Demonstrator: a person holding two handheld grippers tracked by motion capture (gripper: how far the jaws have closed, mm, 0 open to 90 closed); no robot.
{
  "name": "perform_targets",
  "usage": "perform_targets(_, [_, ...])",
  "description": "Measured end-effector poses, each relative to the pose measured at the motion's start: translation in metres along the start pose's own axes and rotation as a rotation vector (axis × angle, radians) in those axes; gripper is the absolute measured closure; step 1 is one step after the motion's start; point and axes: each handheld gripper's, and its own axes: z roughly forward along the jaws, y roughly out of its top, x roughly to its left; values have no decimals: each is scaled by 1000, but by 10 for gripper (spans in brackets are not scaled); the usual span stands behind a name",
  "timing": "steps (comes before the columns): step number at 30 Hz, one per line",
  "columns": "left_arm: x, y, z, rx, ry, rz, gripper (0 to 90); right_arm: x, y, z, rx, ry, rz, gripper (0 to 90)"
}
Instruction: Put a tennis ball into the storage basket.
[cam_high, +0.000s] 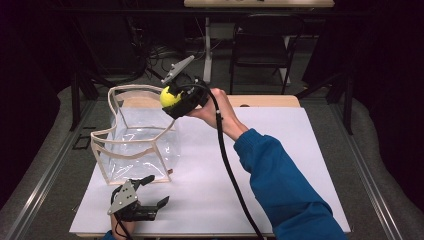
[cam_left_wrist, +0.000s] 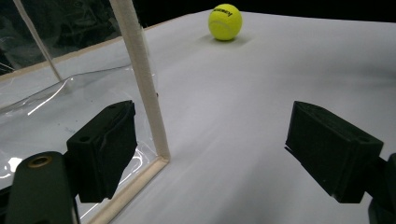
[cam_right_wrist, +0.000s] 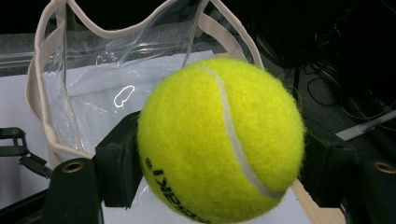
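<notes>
My right gripper (cam_high: 175, 100) is held up over the right rim of a clear plastic bag (cam_high: 131, 131) with cream trim, shut on a yellow tennis ball (cam_high: 169, 96). In the right gripper view the tennis ball (cam_right_wrist: 219, 140) is squeezed between both jaws, with the bag (cam_right_wrist: 88, 88) open below and beyond it. My left gripper (cam_high: 155, 190) rests low on the white table near the bag's front corner, open and holding nothing. The left gripper view has its jaws wide apart beside the bag's trim (cam_left_wrist: 140, 79), and a second tennis ball (cam_left_wrist: 225, 21) lies on the table far ahead.
A white sheet (cam_high: 280, 150) covers the table, with a wooden edge (cam_high: 270, 100) at the back. The person's blue sleeve (cam_high: 280, 185) and the right gripper's black cable (cam_high: 227, 165) cross the middle. A chair (cam_high: 260, 45) and a desk leg (cam_high: 207, 50) stand behind the table.
</notes>
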Motion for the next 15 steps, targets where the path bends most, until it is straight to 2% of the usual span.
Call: perform_targets(15, [0,0,0,-2,0,-1,158,6,10,10,1,13,-6,261])
